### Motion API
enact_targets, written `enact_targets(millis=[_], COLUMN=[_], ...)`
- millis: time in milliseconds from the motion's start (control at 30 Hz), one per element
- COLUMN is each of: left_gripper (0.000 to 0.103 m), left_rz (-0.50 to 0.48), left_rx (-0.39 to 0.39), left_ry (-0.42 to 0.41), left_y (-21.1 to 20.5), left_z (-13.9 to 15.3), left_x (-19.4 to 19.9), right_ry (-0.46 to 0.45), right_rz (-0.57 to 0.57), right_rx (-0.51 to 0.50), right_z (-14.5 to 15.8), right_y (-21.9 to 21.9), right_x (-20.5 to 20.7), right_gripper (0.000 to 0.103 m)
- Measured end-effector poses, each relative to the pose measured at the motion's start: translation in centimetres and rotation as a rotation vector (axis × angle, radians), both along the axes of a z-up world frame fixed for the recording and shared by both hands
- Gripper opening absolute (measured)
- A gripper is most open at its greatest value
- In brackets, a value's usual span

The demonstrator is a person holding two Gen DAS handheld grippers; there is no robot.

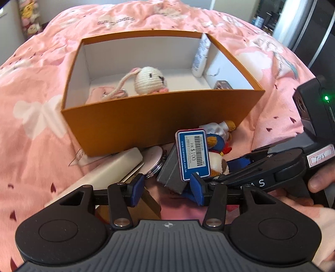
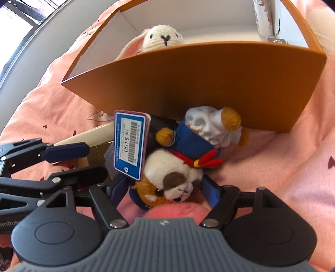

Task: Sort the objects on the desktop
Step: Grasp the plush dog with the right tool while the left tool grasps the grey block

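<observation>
Pink bedspread (image 1: 41, 129), plush toys (image 1: 29, 14) bkgd, 1 dark cabinet (image 1: 318, 37).

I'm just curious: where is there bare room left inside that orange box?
The floor of the orange box is bare between the crochet bunny and the white tube. Outside, along its near wall, the plush toy and blue card crowd together.

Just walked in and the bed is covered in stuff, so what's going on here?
A person with two handheld grippers is sorting small items into an orange cardboard box. The open right gripper straddles a brown-and-white plush toy without pressing it. The left gripper is open beside a blue-and-white price card. A white crocheted bunny already lies inside.
</observation>
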State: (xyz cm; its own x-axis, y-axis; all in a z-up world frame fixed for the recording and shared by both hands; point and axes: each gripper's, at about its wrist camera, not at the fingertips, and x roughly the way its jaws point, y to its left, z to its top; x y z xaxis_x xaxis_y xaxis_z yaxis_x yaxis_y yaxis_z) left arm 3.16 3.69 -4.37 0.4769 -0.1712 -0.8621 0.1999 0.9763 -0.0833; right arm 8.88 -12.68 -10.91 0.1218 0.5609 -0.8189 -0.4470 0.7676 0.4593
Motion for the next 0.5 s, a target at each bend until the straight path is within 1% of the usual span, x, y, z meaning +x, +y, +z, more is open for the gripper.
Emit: enact_targets(millis=[33, 100, 300, 400, 500], left_gripper=[0.056, 0.056, 0.056, 0.056, 0.056], left_rz=[-0.014, -0.038, -0.114, -0.164, -0.189], left_rx=[0.008, 0.02, 0.026, 0.05, 0.087], left_ry=[-0.003, -0.01, -0.006, -0.012, -0.019], left_y=[-0.1, -0.3, -1.1, -2.0, -2.9], left_z=[-0.1, -0.1, -0.4, -0.7, -1.2], left_x=[0.1, 0.0, 0.3, 0.4, 0.7], right_ry=[-0.009, -0.039, -0.156, -0.162, -0.122], right_rz=[-0.001, -0.006, -0.02, -0.043, -0.096], right_rx=[-0.001, -0.018, -0.138, -0.17, -0.168], right_z=[0.2, 0.9, 3.2, 3.2, 2.7], right_y=[0.0, -0.3, -1.3, -2.2, -3.6], right_x=[-0.2, -0.6, -2.2, -2.2, -1.5], right_gripper=[0.068, 0.067, 0.067, 0.068, 0.07])
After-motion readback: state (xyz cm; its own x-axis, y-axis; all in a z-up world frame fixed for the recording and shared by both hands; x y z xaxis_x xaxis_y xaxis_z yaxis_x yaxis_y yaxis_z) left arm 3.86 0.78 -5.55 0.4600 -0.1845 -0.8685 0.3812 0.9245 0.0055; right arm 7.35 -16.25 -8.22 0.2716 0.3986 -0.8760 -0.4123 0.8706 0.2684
